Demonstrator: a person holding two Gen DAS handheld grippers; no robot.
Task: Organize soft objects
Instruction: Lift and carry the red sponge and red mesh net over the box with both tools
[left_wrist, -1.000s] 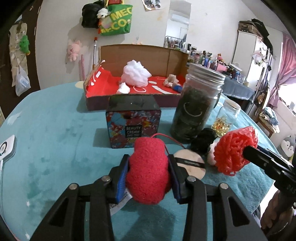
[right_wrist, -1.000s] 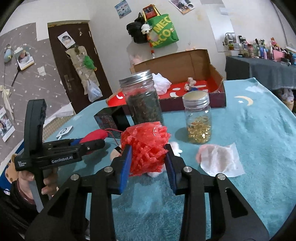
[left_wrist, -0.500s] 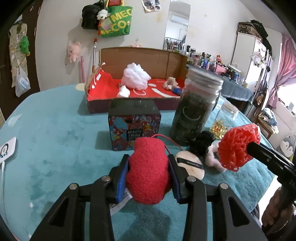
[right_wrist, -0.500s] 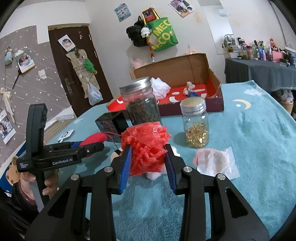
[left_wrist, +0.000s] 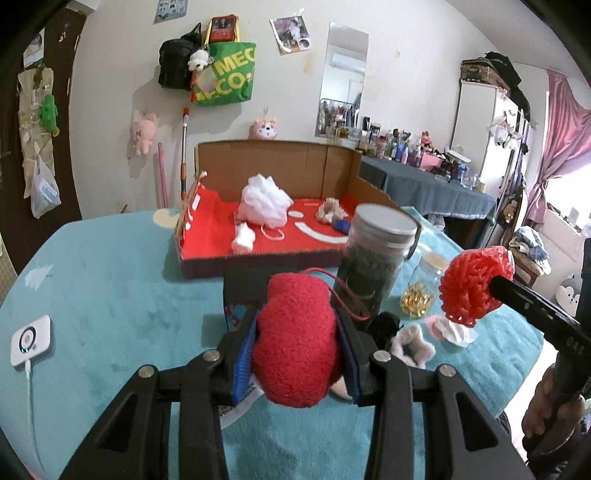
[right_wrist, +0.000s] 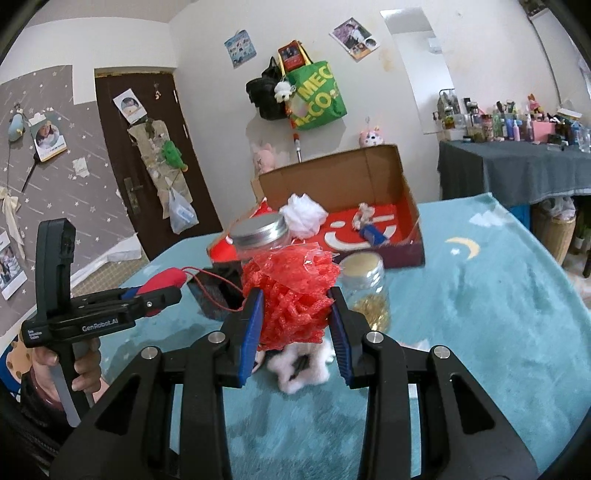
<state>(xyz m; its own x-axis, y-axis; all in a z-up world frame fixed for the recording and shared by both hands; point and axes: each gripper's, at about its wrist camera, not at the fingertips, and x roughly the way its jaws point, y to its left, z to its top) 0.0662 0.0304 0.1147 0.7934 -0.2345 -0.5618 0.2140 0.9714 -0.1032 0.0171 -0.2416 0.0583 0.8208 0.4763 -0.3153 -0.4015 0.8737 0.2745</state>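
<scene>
My left gripper (left_wrist: 295, 350) is shut on a fuzzy red plush (left_wrist: 295, 339) with a thin red cord, held above the teal tablecloth. My right gripper (right_wrist: 295, 325) is shut on a red mesh bath pouf (right_wrist: 291, 295), also lifted; the pouf shows at the right in the left wrist view (left_wrist: 476, 288). The open cardboard box (left_wrist: 266, 254) with a red floor stands at the back and holds a white pouf (left_wrist: 264, 201), a small white piece (left_wrist: 243, 240) and a scrunchie (left_wrist: 330, 214). A pink-white scrunchie (right_wrist: 303, 365) lies on the cloth below my right gripper.
A tall dark jar with a metal lid (left_wrist: 376, 258), a small jar of gold capsules (left_wrist: 424, 288) and a black printed box (left_wrist: 240, 291) stand between the grippers and the cardboard box. A black soft item (left_wrist: 384, 325) lies by the jar. A white device (left_wrist: 31, 339) lies at left.
Both grippers have risen and moved a little toward the cardboard box, each still holding its soft item. The round beige puff seen earlier is now hidden behind the left gripper.
</scene>
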